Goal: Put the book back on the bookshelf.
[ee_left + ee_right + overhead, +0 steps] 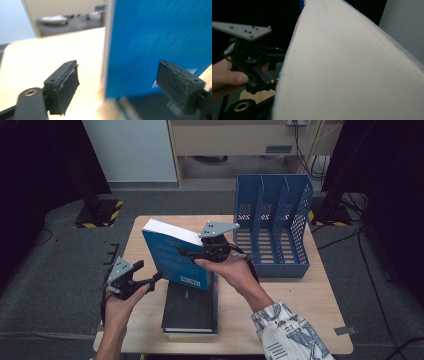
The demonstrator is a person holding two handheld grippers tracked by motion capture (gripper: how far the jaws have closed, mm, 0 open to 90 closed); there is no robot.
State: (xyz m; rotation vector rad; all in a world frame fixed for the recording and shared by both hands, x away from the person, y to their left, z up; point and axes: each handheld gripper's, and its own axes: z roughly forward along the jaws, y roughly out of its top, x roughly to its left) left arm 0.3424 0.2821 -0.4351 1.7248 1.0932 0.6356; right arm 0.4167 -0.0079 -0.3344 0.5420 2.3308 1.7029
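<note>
The right gripper (187,252) clamps the blue book (175,257) near its upper edge, jaws pinched across the thickness of the cover and pages, so the book hangs tilted in the air with its white page block (352,70) turned toward that gripper's own camera. Holding it high on one edge probably lets the book swing toward upright, the way it would need to stand to slide into a slot.

Just below the held book, and still close under this gripper, a stack of dark books (190,310) lies flat on the table (300,320); the blue one's lower corner hovers right over the stack, seemingly just lifted off it.

Out to the far side of the book from the right gripper, the left gripper (150,279) stands with its jaws spread wide and nothing pressed between them. In the left gripper view the blue cover rises between the two black pads (65,85) without either touching it, so this hand looks ready to steady or take the lower edge rather than gripping yet.

Behind the right gripper, away from the person, the blue file rack (272,225) waits on the table with its open compartments facing the book, the likely place for it to go.
</note>
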